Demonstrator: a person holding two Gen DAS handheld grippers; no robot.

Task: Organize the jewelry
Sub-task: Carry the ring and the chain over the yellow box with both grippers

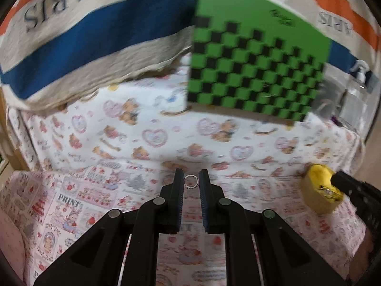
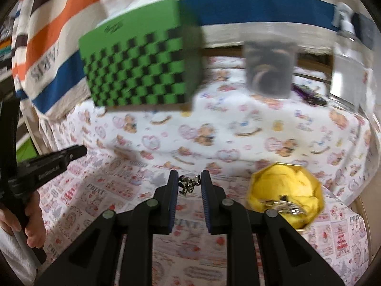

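Note:
A small silver ring (image 1: 191, 181) lies on the patterned cloth between the tips of my left gripper (image 1: 191, 178), which is open around it. A small cluster of silver jewelry (image 2: 188, 184) lies between the tips of my right gripper (image 2: 189, 180), also open. A yellow jewelry box (image 2: 287, 194) with yellow lining holds silver pieces (image 2: 285, 205); it sits just right of the right gripper. It also shows at the right in the left wrist view (image 1: 319, 188), with the right gripper (image 1: 352, 186) beside it. The left gripper (image 2: 71, 152) shows at the left in the right wrist view.
A green and black checkered box (image 1: 254, 64) stands at the back, also in the right wrist view (image 2: 140, 64). A striped towel (image 1: 95, 35) hangs behind. A clear container (image 2: 270, 68), a purple object (image 2: 309, 94) and a pump bottle (image 2: 345, 23) stand at the back right.

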